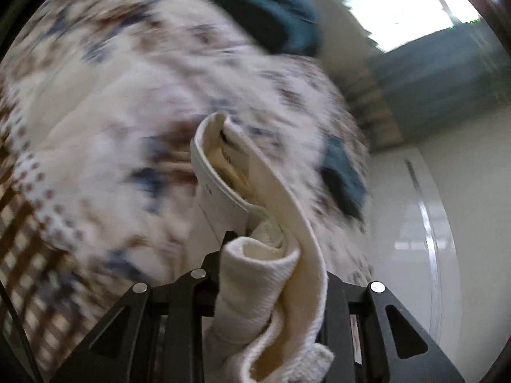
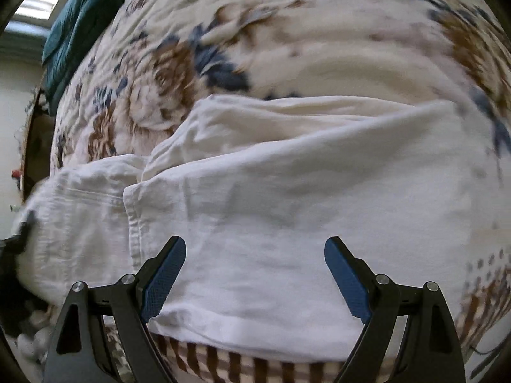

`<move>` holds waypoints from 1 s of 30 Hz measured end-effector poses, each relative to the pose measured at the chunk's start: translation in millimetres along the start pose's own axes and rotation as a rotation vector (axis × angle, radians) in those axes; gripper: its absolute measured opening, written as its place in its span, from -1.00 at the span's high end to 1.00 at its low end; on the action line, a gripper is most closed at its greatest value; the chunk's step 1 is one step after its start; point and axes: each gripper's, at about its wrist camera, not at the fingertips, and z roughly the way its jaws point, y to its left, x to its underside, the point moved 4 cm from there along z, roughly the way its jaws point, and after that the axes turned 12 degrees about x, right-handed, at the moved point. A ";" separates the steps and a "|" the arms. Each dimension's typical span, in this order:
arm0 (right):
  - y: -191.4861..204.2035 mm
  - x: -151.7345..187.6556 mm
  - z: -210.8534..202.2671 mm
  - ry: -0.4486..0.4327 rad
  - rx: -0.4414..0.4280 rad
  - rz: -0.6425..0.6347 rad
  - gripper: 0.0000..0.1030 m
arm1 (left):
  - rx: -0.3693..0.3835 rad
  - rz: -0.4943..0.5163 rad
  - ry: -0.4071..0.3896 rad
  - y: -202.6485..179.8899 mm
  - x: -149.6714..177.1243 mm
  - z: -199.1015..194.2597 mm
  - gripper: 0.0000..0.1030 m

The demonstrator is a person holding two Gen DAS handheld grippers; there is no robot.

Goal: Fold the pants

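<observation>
The left gripper (image 1: 271,287) pinches a bunched end of the pants (image 2: 255,207). The right gripper (image 2: 255,274), fingers spread, hovers over their middle, long axis left-to-right on the bed (image 2: 319,32).

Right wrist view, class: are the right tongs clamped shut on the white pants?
No: the right tongs stand wide open, both blue pads apart above the white pants with no cloth between them.
</observation>
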 end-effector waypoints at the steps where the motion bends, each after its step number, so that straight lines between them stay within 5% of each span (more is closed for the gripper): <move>1: -14.0 1.9 -5.8 -0.003 0.002 0.018 -0.77 | 0.022 0.038 0.021 -21.9 7.6 5.7 0.53; 5: -93.8 13.4 -32.9 -0.028 -0.019 0.126 -0.77 | 0.075 0.148 0.164 -104.2 71.3 56.3 0.53; 9: -186.9 27.7 -58.5 -0.088 0.012 0.235 -0.77 | 0.060 0.236 0.319 -146.4 152.3 123.8 0.54; 13: -271.6 46.2 -73.3 -0.092 0.070 0.316 -0.77 | -0.019 0.335 0.480 -151.0 242.3 197.7 0.54; 18: -325.8 53.6 -79.1 -0.097 0.089 0.342 -0.77 | -0.140 0.371 0.516 -131.7 273.4 228.7 0.49; 21: -334.0 50.8 -82.6 -0.115 0.083 0.288 -0.78 | -0.182 0.452 0.574 -149.1 287.7 230.6 -0.04; 24: -325.4 41.8 -90.3 -0.141 0.059 0.229 -0.82 | -0.127 0.472 0.598 -174.9 296.7 209.6 -0.67; 27: -310.4 26.4 -95.3 -0.140 0.010 0.224 -0.82 | -0.099 0.529 0.596 -196.8 297.2 177.9 -0.89; 30: -283.5 13.4 -86.8 -0.089 -0.104 0.208 -0.82 | -0.171 0.561 0.554 -190.8 271.1 151.5 -0.98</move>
